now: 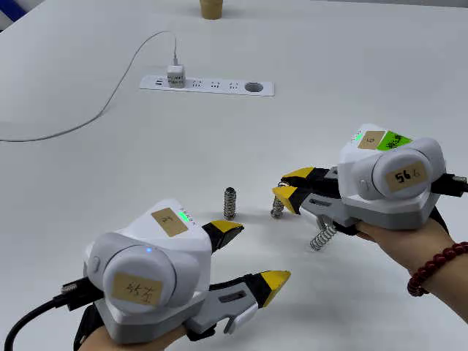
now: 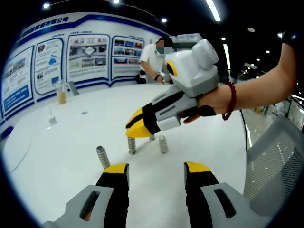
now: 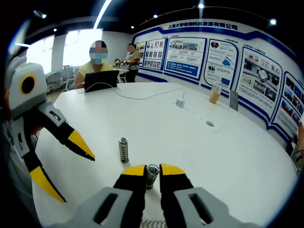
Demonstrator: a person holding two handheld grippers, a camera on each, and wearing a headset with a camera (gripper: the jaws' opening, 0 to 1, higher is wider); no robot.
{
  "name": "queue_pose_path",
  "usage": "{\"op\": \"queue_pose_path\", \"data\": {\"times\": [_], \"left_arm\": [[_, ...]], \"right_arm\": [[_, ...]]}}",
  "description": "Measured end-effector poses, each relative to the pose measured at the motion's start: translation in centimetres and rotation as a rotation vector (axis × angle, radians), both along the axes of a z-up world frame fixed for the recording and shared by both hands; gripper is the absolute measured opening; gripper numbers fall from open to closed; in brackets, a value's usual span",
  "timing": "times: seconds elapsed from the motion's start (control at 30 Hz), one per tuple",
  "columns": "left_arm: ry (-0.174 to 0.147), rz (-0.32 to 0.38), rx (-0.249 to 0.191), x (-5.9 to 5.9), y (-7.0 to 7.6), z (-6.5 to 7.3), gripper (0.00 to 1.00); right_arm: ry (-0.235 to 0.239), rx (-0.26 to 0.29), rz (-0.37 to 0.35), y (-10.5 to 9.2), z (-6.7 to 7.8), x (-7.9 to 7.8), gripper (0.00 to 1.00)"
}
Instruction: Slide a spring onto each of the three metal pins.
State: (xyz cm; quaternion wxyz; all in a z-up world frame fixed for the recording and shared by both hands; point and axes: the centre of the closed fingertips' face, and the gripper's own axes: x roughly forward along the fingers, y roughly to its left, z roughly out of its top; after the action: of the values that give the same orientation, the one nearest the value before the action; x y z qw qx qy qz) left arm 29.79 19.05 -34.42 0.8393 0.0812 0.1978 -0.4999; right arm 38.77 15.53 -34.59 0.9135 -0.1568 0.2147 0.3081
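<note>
Likely light and springy, the spring (image 3: 152, 176) at lower centre stands between the nearly closed right tongs (image 3: 152, 168), clamped or not I cannot tell, best pinched mid-coil; the left tongs (image 2: 156, 166) gape apart.

White table (image 1: 329, 66): springs (image 1: 229, 203), power strip (image 1: 207, 85), cup (image 1: 211, 9).

A spring (image 1: 322, 236) lies partly hidden beneath the right gripper (image 1: 280, 186).

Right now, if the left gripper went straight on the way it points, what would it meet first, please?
Most likely the spring that stands almost centred ahead of the left gripper's open jaws. The right gripper hangs just beside that line, so it might be brushed; depth is hard to judge.
</note>
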Motion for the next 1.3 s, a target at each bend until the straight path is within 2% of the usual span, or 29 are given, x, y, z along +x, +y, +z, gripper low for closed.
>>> {"op": "queue_pose_path", "data": {"times": [0.4,0.63,0.73,1.13,1.3], "left_arm": [[0.007,0.012,-0.005,0.2,0.0,0.0,0.46],[0.006,0.015,-0.002,0.3,0.1,-0.1,0.47],[0.003,0.014,0.0,0.3,0.1,0.0,0.47],[-0.024,0.017,0.011,0.5,-0.3,0.4,0.48],[-0.032,0.009,0.008,0.4,-0.9,0.6,0.48]], "right_arm": [[0.026,-0.005,-0.009,0.0,-1.1,-0.2,0.11],[0.024,0.001,-0.025,0.1,-1.0,-0.2,0.12],[0.049,0.04,-0.053,0.0,-0.9,-0.2,0.12],[0.046,0.146,-0.097,-0.6,1.5,-0.7,0.27],[0.042,0.163,-0.114,-1.3,2.4,-1.3,0.33]]}}
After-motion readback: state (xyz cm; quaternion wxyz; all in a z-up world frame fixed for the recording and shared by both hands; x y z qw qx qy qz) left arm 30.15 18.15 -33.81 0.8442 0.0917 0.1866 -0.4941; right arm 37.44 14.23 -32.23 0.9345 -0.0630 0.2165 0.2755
